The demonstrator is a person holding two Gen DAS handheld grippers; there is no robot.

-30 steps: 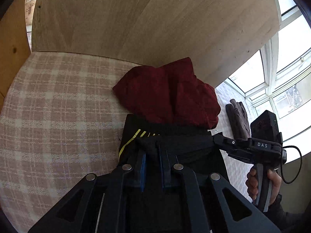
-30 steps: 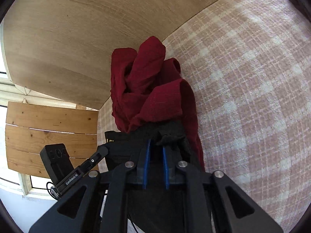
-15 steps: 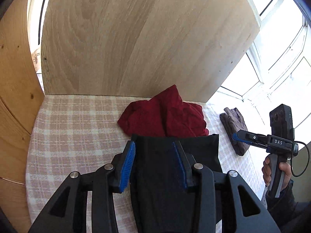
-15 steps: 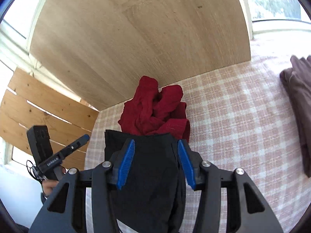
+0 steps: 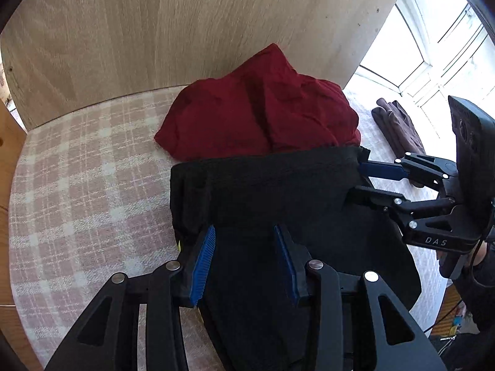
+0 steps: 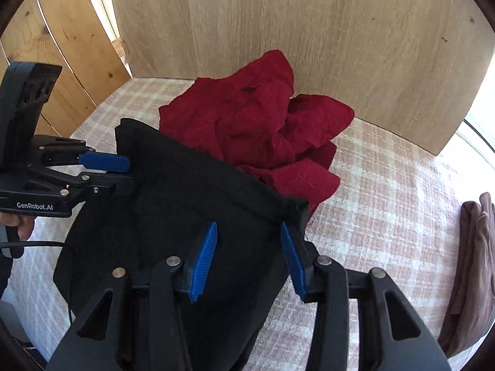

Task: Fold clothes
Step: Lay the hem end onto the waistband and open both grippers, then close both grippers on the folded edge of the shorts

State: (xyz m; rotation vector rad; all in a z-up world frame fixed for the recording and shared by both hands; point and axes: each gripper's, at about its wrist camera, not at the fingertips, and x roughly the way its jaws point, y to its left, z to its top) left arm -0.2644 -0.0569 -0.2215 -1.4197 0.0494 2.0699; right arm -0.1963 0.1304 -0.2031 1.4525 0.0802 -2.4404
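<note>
One black fabric garment (image 5: 278, 191) lies flat on the pink checked tablecloth (image 5: 77, 185), its long axis running from the crumpled red garment (image 5: 260, 117) back toward the cameras. A second ago both grippers pinched it; now the left gripper (image 5: 244, 259) is released, and the right gripper (image 6: 247, 256), jaws closing slightly, is empty. One folded brown cloth (image 6: 470, 266) lies right.
</note>
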